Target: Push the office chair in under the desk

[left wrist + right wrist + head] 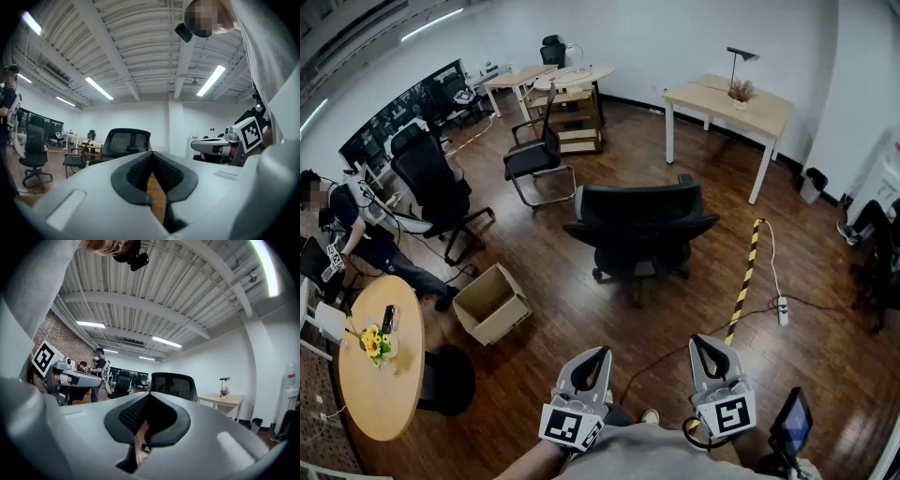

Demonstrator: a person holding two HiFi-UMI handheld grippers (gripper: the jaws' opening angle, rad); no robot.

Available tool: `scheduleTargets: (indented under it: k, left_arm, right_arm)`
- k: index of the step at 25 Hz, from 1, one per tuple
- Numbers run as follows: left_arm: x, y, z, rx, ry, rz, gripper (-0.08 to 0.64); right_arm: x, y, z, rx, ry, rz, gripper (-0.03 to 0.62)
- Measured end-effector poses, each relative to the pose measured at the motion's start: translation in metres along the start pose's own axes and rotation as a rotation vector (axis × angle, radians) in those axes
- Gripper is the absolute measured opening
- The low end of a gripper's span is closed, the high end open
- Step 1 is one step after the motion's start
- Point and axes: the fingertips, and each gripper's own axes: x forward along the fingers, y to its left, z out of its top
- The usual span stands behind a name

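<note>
The black office chair [639,230] is seen mid-floor, its backrest turned to the person and its seat facing away; the backrest's long axis runs left to right. One pale wooden worktop [731,108] is set well apart, beyond and to the right. Two further black chairs [436,187] [539,155] are placed to the left (one open cardboard box [492,302] near them). Two hand-held grippers, left [600,354] and right [700,342], are held clenched and empty, short of the chair.

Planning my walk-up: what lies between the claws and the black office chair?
In the head view, bare wood floor, crossed by one thin dark cable.
</note>
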Motion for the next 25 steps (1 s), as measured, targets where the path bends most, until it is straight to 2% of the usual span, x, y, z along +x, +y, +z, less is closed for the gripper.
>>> scheduleTargets:
  k: [8,13,21,25]
  left_arm:
    - [0.049,0.043,0.007,0.017,-0.027,0.004,0.003]
    - [0.097,0.091,0.001,-0.002,-0.035,-0.011,0.003]
    - [0.183,0.185,0.002,-0.015,-0.035,-0.085,0.003]
    - [0.214,0.217,0.003,-0.015,-0.023,-0.111,0.003]
  right_arm:
    - [0.054,-0.027,0.002,-0.008,-0.032,-0.03,0.006]
    - [0.107,-0.047,-0.011,-0.004,0.004,-0.067,0.006]
    - [0.203,-0.084,-0.02,-0.028,0.055,-0.201,0.006]
    - [0.229,-0.104,-0.022,-0.025,0.074,-0.27,0.006]
